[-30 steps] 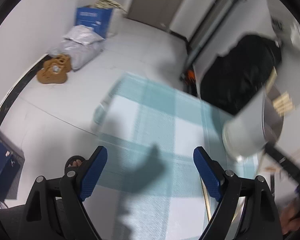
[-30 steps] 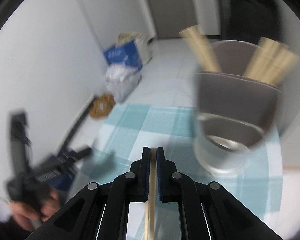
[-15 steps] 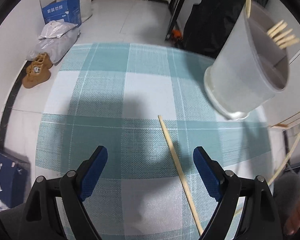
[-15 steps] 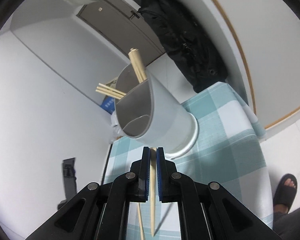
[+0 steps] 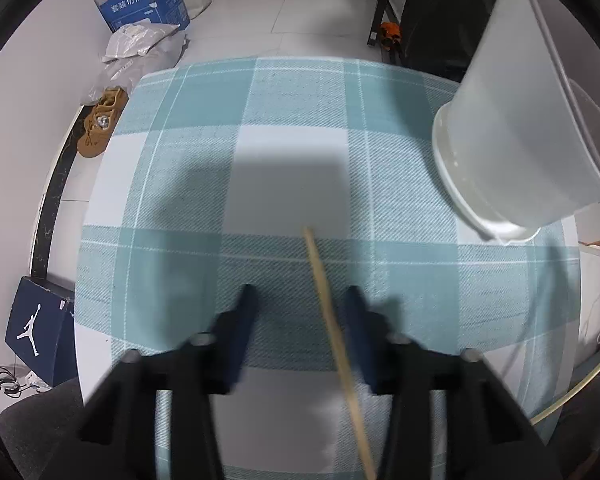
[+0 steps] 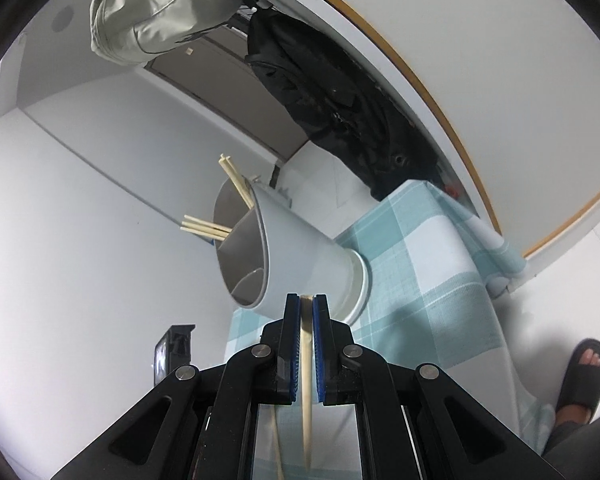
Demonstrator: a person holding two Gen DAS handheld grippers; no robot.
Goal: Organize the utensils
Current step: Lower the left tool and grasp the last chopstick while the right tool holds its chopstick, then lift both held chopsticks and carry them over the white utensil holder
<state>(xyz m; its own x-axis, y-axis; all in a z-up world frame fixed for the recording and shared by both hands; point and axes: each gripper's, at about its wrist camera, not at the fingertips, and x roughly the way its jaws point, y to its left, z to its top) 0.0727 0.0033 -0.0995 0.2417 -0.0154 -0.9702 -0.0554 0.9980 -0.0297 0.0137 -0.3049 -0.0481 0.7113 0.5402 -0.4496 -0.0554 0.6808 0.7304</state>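
Utensil holder (image 6: 300,256): white plastic cup with an inner divider, standing on the table (image 5: 292,128) under a teal checked cloth, near the far right corner in the left wrist view. Several chopsticks (image 6: 208,227) already lean in its back compartments; the front compartment looks empty, though its floor is partly hidden.

Right gripper (image 6: 307,308): jaws nearly closed, clamping one chopstick (image 6: 306,360) between the blue pads. The stick runs along the fingers, its blunt end level with the tips. The gripper faces the holder's open mouth, close in front of it.

Left gripper (image 5: 298,300): pointed steeply down at the cloth, blurred. Its jaws have just been closing and stand narrow around a second chopstick (image 5: 328,320) lying flat on the cloth. The stick sits between the fingers, close to the right one; whether the pads press it yet I cannot tell.

Step in hand, as judged: two collections at once, one stick ready to drop in, one being picked up.

Next move calls for: tilting the right stick upright over the rim before release; left jaws finishing the pinch squarely, since a thin stick on cloth may roll or pivot.
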